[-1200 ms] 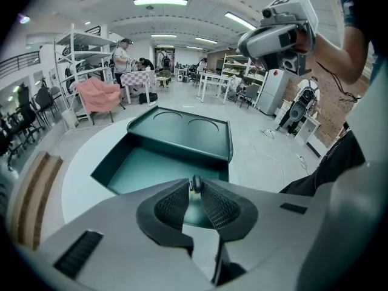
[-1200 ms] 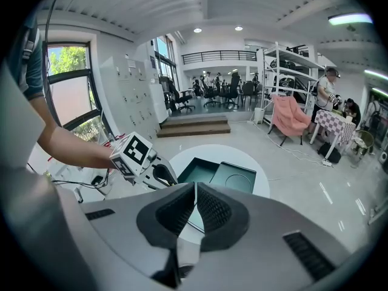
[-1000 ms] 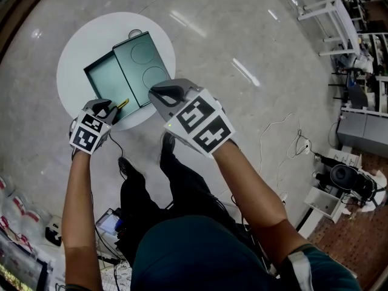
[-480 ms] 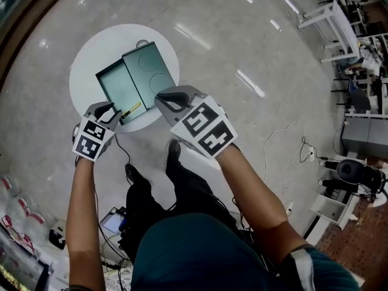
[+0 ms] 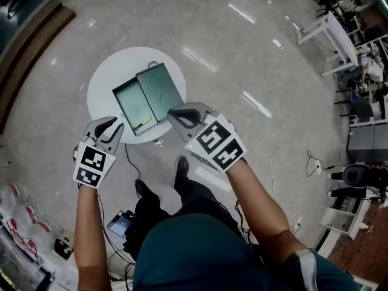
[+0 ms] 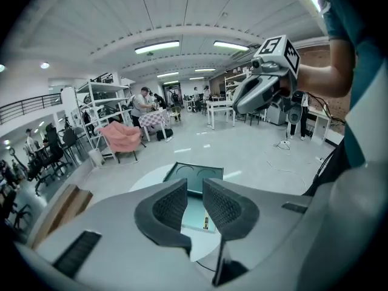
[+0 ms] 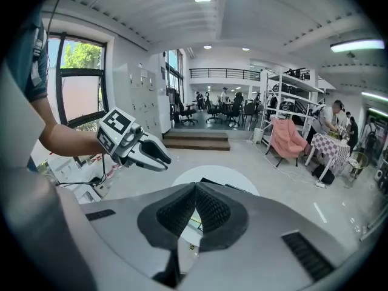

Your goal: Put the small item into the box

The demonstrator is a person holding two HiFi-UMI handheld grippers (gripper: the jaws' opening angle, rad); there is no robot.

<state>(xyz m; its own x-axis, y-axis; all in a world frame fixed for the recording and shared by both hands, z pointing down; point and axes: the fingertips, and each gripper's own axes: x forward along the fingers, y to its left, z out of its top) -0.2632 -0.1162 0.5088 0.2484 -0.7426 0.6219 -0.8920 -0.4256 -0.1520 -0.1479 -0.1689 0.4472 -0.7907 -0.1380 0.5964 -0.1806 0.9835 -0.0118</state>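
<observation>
Box [image 5: 129,102] open beside table [image 5: 108,73] rim

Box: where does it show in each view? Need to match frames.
Head view: the box lies open, left of centre in the upper half.
Left gripper view: lower centre, just beyond the jaws and through their gap.
Right gripper view: centre, mostly hidden behind the jaws; a dark edge shows above them.
Shared landmark: the white round table under it.

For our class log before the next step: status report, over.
Left gripper open, empty. Right gripper shut, empty. Small item lies inside box, lid open. Nothing obstructing.
</observation>
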